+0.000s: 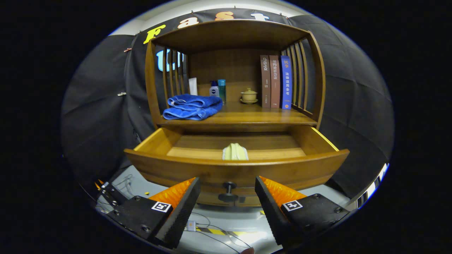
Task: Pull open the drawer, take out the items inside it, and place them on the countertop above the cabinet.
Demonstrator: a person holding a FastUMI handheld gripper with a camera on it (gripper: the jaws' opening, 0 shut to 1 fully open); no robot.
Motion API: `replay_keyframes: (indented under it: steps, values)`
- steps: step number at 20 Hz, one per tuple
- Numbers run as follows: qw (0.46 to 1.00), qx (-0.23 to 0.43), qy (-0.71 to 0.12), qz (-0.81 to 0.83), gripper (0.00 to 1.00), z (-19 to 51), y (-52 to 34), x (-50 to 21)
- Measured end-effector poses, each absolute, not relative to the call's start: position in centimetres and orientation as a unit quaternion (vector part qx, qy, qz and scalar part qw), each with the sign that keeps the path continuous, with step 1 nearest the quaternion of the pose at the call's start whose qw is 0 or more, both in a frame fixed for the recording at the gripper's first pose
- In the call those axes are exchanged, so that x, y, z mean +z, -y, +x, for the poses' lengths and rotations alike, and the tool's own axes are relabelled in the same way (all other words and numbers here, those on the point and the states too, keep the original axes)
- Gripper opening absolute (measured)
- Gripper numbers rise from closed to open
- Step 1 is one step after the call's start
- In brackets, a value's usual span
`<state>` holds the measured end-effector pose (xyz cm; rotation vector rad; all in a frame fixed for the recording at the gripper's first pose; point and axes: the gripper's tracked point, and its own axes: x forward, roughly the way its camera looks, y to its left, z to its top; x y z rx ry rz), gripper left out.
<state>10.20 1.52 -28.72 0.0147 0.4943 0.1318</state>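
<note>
We see the two-finger gripper (227, 194) at the bottom centre of the frame, its fingers spread wide apart and holding nothing, with the small dark round drawer knob (229, 191) standing in the gap between the fingertips, touching neither. Just above them, across the middle of the frame, the curved-front brown wooden drawer (197, 169) of the wooden cabinet (148, 70) stands pulled open, and inside it, near the front wall at centre, lies a pale yellow-green folded cloth item (235, 152). Above the drawer, the wooden countertop (254, 114) carries a folded blue towel (192, 107) at left of centre, a white tube (192, 86), a small white-and-blue bottle (214, 89) and a teal bottle (221, 90) behind it, a cream lidded ceramic cup on a saucer (249, 95) right of centre, and three upright books (275, 82), two brown and one blue, at the right against the slatted side. Thin cables (219, 236) trail over the grey floor (240, 218) at the lower edge of the frame.
</note>
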Motion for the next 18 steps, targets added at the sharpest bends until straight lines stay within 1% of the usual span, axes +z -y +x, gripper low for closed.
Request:
replay_keyframes:
  steps: [4, 7, 11, 16, 17, 18]
  values:
    - [0.958, 0.070, -0.278, -0.031, 0.98, 14.3, -0.4, -26.0]
    - [0.942, 0.072, -0.326, -0.035, 0.98, 18.0, -0.7, -26.5]
    - [0.909, 0.064, -0.410, -0.037, 0.99, 22.8, -1.1, -30.5]
    - [0.863, 0.032, -0.502, -0.042, 0.99, 24.4, -0.6, -36.8]
    - [0.859, 0.026, -0.511, -0.036, 0.97, 24.6, -0.6, -37.6]
    - [0.854, 0.020, -0.520, -0.032, 0.88, 24.5, -0.4, -38.6]
